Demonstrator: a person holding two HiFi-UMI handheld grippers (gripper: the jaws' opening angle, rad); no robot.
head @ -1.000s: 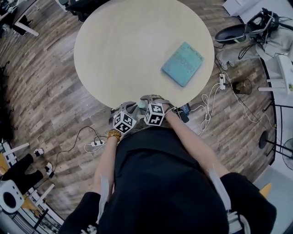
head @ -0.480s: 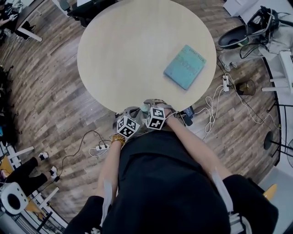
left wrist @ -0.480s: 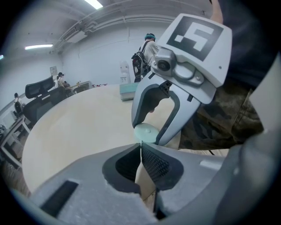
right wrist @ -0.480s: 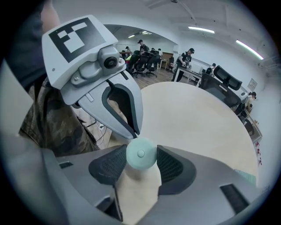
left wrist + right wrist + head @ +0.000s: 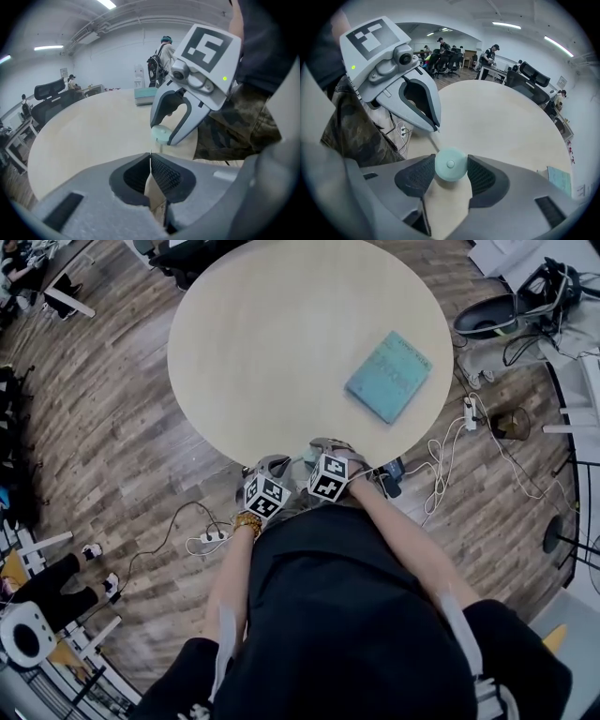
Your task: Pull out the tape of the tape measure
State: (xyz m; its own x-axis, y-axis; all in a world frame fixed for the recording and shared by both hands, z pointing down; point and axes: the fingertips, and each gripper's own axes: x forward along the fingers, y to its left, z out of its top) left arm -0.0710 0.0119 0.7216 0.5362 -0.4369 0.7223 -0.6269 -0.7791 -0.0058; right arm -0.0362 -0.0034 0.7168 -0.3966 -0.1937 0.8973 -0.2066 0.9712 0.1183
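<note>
- Tape measure [image 5: 450, 164]: a small round pale-green case, held just over the near edge of the table [image 5: 281, 352], close against the person's body.
- Right gripper [image 5: 450, 166] has the case clamped between its pads, jaws standing wide around it.
- Left gripper [image 5: 150, 157] is pinched closed, with the thin tape [image 5: 436, 142] edge-on between its tips.
- Only a short run of tape shows, from the case across to the left gripper's tips. The two grippers sit just beside each other at the table's edge.
- That short strip gives the line of pull, I'd say. The left gripper would draw away along the table's near edge while the right holds the case steady.
- Teal book [image 5: 389, 376] lies well apart, out on the table's right side.
</note>
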